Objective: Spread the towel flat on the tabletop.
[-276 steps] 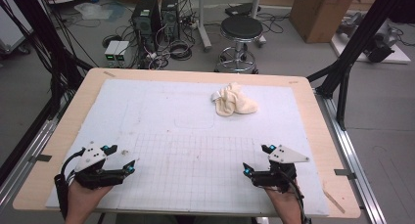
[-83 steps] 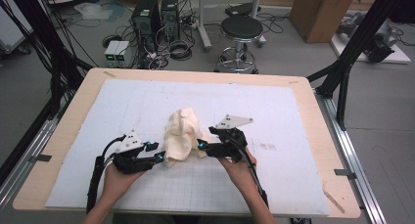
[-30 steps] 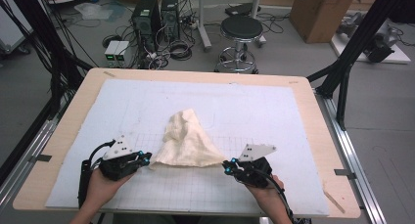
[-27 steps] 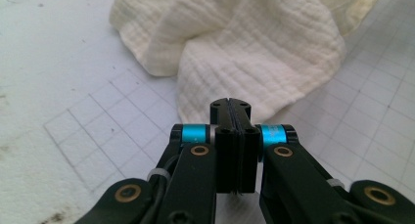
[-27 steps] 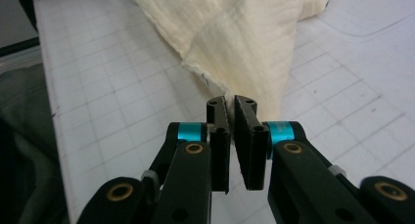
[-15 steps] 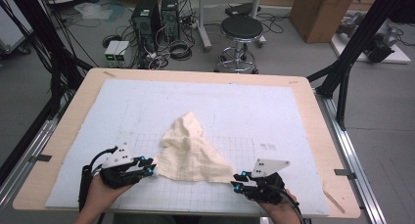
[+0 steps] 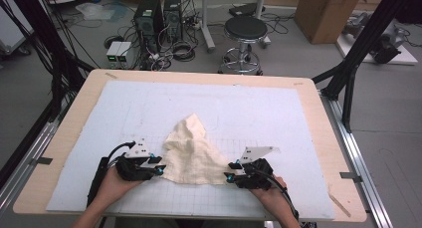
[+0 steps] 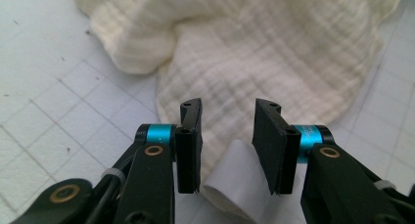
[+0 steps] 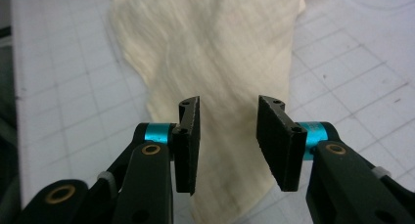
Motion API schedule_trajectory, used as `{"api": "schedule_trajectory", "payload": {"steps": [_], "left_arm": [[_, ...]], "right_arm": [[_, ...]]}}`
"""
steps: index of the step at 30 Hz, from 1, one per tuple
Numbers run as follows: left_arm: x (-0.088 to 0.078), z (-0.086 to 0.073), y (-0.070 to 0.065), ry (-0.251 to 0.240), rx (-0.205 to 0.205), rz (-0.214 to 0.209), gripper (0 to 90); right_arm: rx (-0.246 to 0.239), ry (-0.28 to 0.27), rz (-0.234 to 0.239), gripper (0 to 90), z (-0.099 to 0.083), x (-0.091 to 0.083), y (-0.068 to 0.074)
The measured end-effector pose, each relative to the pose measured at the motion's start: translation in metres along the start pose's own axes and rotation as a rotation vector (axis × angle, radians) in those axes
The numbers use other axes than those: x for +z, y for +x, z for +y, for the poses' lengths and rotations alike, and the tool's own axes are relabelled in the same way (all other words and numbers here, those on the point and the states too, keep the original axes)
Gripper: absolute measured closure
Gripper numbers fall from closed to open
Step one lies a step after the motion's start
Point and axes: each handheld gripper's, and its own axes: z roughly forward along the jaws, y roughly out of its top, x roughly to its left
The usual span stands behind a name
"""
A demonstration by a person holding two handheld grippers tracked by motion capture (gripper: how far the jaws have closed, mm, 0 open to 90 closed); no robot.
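On the near half of the tabletop (image 7: 74, 138), a cream cloth (image 7: 191, 153) lies spread in a rough triangle on the white gridded mat (image 7: 278, 118), its peak pointing away from the person. At its near left corner sits the left gripper (image 7: 160, 165), at its near right corner the right gripper (image 7: 228, 172); both have just been opening, and their jaws now stand apart with cloth lying loose between them, unpressed. A folded white tag shows under the left jaws. Around the cloth the mat is bare. Beyond the far edge stand a black stool (image 7: 245, 31), computer towers (image 7: 160, 14) with tangled cables and a cardboard box (image 7: 326, 11).
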Motion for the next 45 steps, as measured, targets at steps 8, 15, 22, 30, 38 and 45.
{"api": "schedule_trajectory", "payload": {"steps": [8,15,22,30,38,45], "left_arm": [[0.005,-0.002,-0.01,-0.013,0.046,0.01,83.9],[-0.001,-0.002,-0.014,-0.029,0.056,0.013,88.6],[-0.023,-0.009,-0.024,-0.079,0.062,0.031,88.6],[-0.045,-0.024,-0.036,-0.104,0.059,0.049,88.6],[-0.06,-0.035,-0.051,-0.103,0.08,0.054,88.6],[-0.067,-0.043,-0.053,-0.119,0.056,0.037,87.0]], "right_arm": [[-0.011,0.044,-0.003,74.3,-0.002,0.009,0.001],[0.002,0.041,0.024,87.5,-0.003,0.009,0.001],[-0.007,0.012,0.048,88.3,-0.003,0.003,0.006],[-0.015,-0.028,0.082,88.3,-0.001,-0.005,0.02],[-0.061,-0.016,0.133,88.4,0.003,-0.001,0.045],[-0.086,-0.007,0.173,87.4,0.002,0.001,0.06]]}}
